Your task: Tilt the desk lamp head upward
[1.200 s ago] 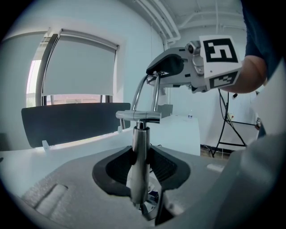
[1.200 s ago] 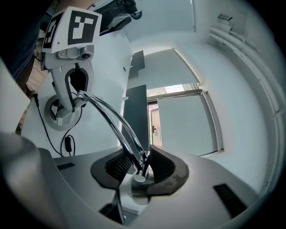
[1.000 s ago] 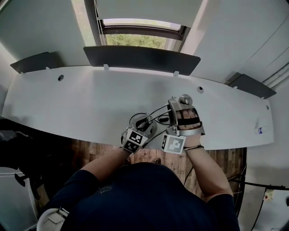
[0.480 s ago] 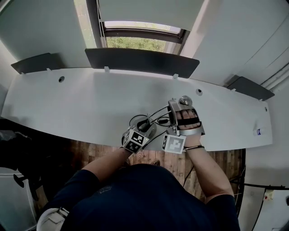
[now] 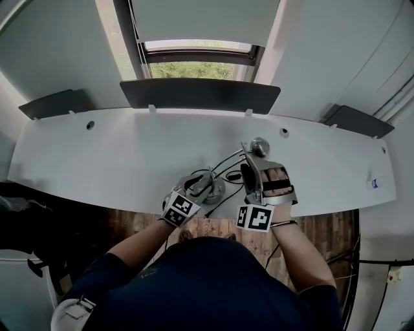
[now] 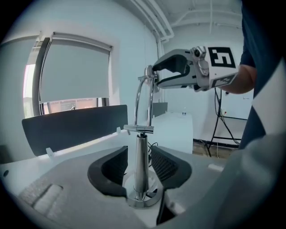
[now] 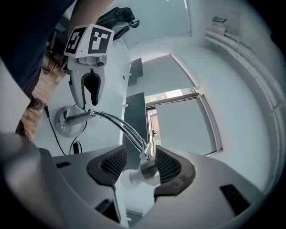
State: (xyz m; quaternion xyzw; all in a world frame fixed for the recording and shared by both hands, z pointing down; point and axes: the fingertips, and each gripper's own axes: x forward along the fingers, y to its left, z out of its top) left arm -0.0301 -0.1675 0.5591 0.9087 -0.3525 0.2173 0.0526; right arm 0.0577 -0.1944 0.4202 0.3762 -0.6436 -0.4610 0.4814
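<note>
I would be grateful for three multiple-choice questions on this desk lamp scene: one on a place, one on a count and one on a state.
1. What stands between the left gripper's jaws?
A. the lamp's upright post
B. a mug
C. a pen

2. How many dark panels stand along the far edge of the desk?
A. one
B. two
C. three

3. How is the window blind set?
A. fully raised
B. lowered, with a strip of window left below it
C. lowered right to the sill

Answers:
1 A: the left gripper view shows the post in the gap of the opening jaws, with space at both pads.
2 C: the head view shows one panel at the left, one in the middle and one at the right.
3 B: greenery shows through the strip under the blind's lower edge.
</note>
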